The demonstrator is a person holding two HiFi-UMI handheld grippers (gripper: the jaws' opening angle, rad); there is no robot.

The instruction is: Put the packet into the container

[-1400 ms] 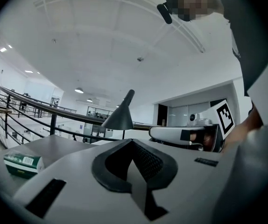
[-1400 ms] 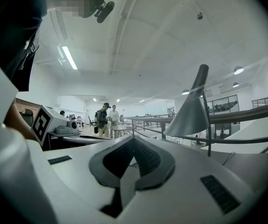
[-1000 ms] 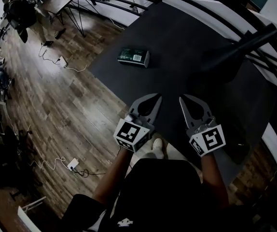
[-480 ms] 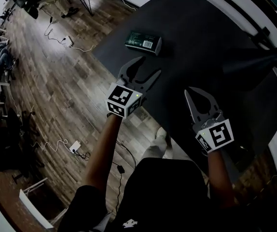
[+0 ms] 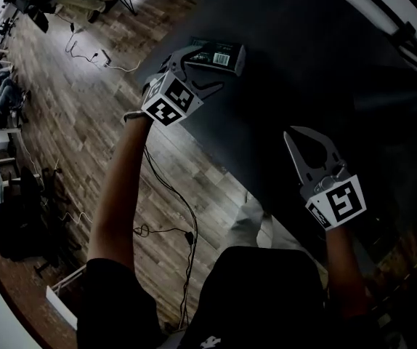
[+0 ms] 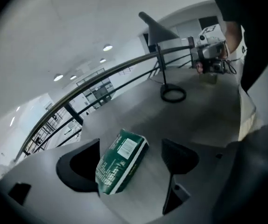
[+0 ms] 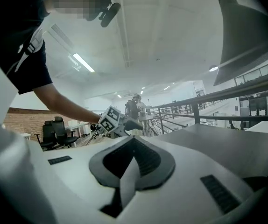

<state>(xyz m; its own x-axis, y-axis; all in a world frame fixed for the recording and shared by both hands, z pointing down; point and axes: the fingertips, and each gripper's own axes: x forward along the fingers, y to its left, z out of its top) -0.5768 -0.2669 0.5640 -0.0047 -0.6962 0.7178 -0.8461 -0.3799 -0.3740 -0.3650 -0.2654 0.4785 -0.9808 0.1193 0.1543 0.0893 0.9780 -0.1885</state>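
A dark green packet (image 5: 219, 53) with a white label lies flat near the far left corner of the dark table (image 5: 288, 27). My left gripper (image 5: 207, 67) reaches over it; its jaws have just been opening. In the left gripper view the packet (image 6: 121, 166) lies between the spread jaws of the left gripper (image 6: 130, 157), close against the left one, and nothing presses on it. My right gripper (image 5: 296, 134) is shut and empty over the table's near side, with its jaws closed together in its own view (image 7: 134, 169). No container can be made out.
A lamp with a ring base (image 6: 173, 94) and cone shade (image 7: 246, 27) stands on the table by a curved railing (image 6: 124, 71). The table edge (image 5: 194, 140) drops to wooden floor (image 5: 70, 122) with cables (image 5: 172, 202). People stand far off at desks.
The left gripper has moved away from my body to the packet, rolled, and gone from shut to wide open around it. The right gripper has sunk a little and stayed shut.
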